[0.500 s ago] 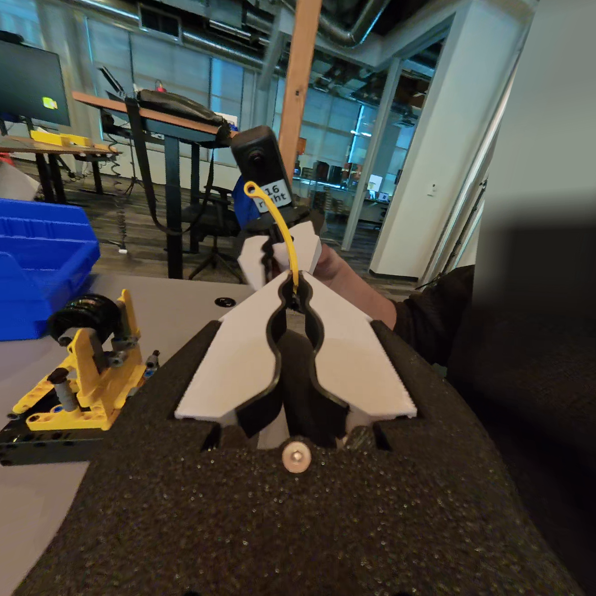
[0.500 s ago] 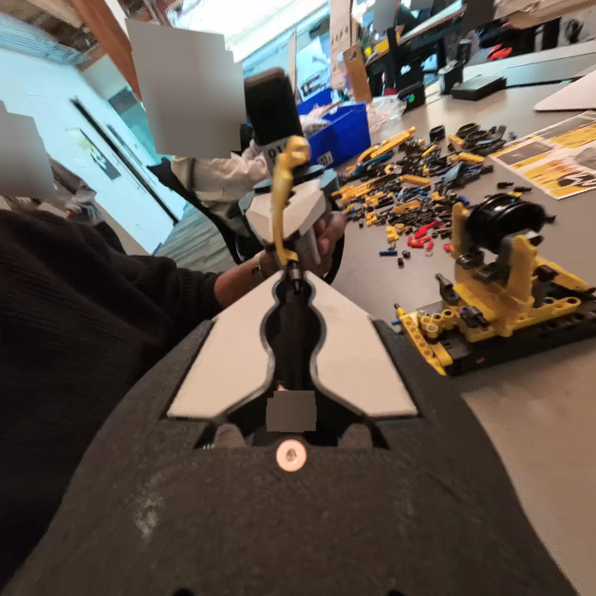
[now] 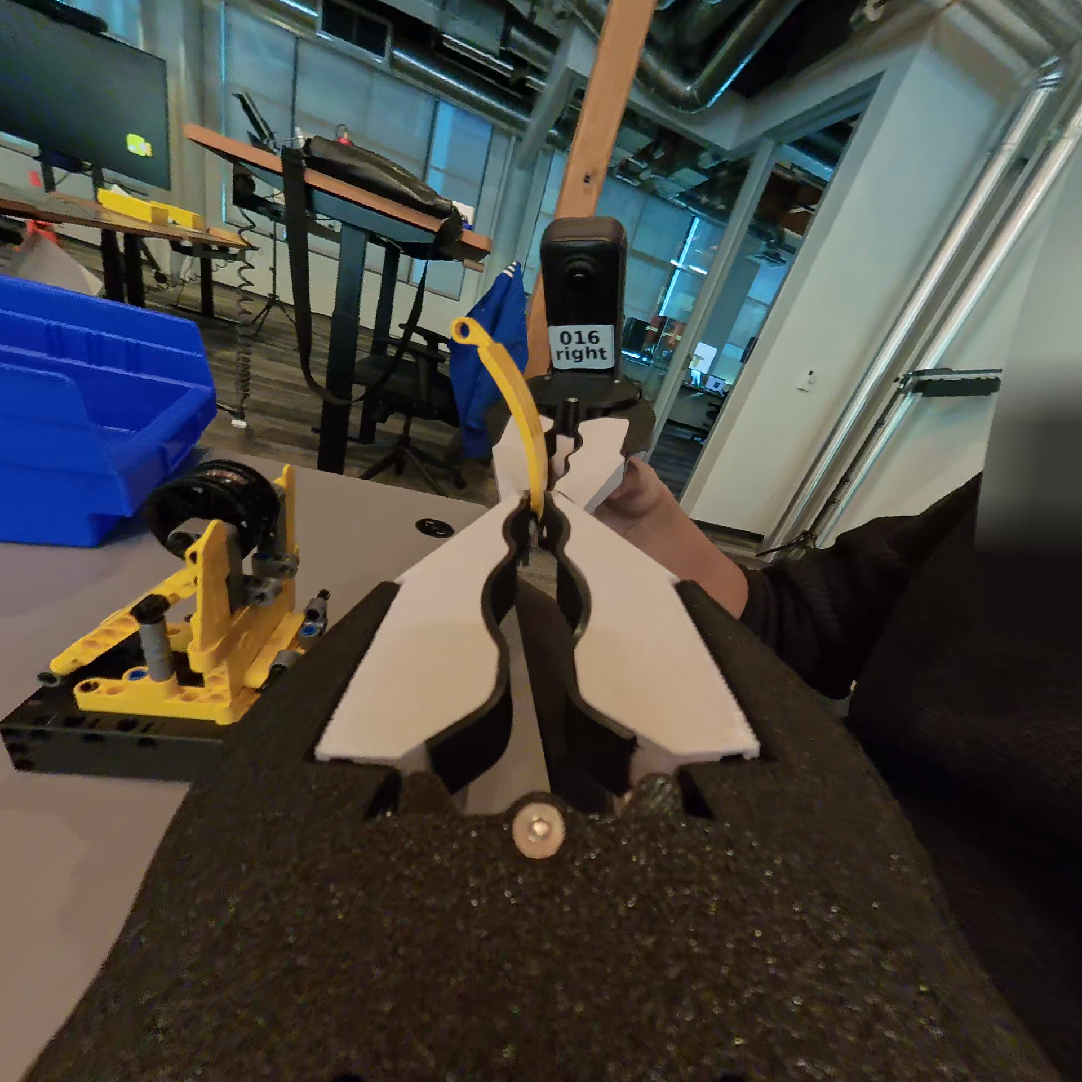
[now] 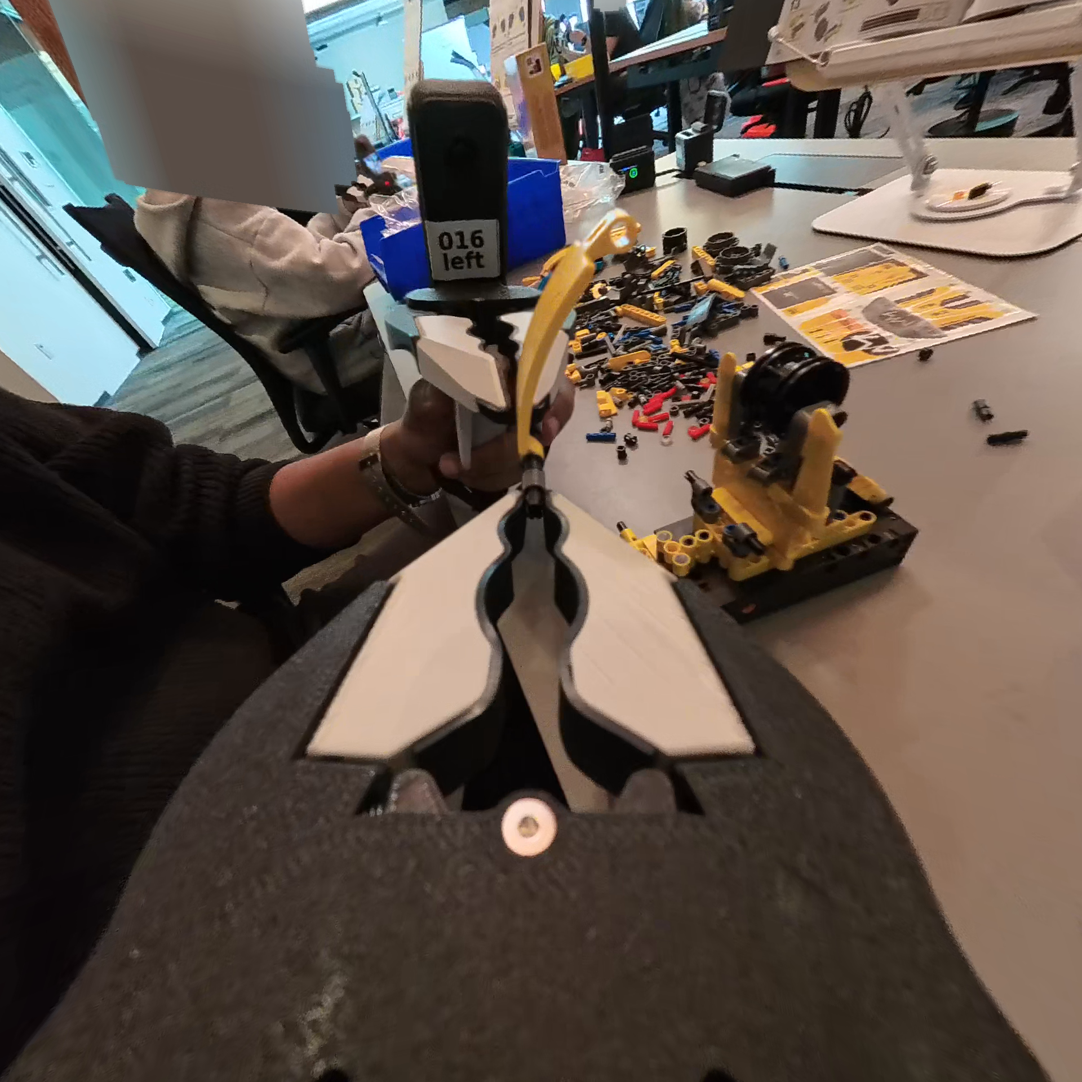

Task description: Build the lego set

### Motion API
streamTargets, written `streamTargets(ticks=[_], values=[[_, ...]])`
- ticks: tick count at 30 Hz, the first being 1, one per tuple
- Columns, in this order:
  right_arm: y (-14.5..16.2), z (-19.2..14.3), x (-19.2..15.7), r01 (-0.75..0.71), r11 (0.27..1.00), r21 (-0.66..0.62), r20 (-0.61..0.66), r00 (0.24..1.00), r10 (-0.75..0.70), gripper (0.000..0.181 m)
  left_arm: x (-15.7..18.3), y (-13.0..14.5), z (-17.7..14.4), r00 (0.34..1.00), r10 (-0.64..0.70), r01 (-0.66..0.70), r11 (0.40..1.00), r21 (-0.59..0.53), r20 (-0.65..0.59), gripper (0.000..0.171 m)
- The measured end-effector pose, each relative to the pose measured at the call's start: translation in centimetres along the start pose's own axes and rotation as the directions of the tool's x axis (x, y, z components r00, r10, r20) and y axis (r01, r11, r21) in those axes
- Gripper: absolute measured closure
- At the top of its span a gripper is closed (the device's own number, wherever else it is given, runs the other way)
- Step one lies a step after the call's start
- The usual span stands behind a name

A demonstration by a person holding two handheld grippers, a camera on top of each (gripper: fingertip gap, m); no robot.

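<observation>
Left tongs [image 3: 536,508] being pressed onto lower end of curved yellow piece [image 3: 515,404], held above counter [image 3: 363,497] edge. Right tongs [image 4: 533,502] being pinched on dark pin [image 4: 533,477] at same end. Piece judged light, stiff, slim, slippery; low grip best. Yellow model [image 4: 779,503] being left beside; loose parts [image 4: 661,345] beyond.

The left tongs [image 3: 534,515] have white fingers [image 3: 445,632] lined in black, set in a speckled black body; the right tongs [image 4: 531,508] match, white over black. Between them is a curved yellow piece [image 4: 547,328] with a small dark grey pin [image 4: 533,477] at its lower end. On the pale grey counter [image 4: 907,732] stands a yellow build [image 4: 779,497] on a black base, carrying a black wheel [image 4: 799,375] and grey connectors with blue dots. Behind it lies a scatter of loose bricks [image 4: 656,345], yellow, black, red and blue. The instruction sheet [image 4: 890,304] is yellow, grey and white. A bin [image 3: 88,410] is bright blue. The sleeve [image 4: 117,497] is black, ribbed.
</observation>
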State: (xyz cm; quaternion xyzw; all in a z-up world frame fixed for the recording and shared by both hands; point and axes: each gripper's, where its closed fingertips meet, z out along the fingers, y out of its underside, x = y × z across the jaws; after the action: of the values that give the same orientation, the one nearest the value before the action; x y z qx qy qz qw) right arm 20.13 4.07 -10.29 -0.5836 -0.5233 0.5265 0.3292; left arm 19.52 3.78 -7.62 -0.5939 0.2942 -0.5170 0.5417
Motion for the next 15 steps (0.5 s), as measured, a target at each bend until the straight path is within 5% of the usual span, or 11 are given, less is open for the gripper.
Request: streamTargets(ticks=[15], values=[[1.3, 1.8, 1.4, -0.053, 0.999, -0.012, 0.035, 0.998, 0.054, 0.177, -1.9, 3.5, -1.4, 0.996, -0.003, 0.020, 0.984, -0.179, 0.093, 0.171]])
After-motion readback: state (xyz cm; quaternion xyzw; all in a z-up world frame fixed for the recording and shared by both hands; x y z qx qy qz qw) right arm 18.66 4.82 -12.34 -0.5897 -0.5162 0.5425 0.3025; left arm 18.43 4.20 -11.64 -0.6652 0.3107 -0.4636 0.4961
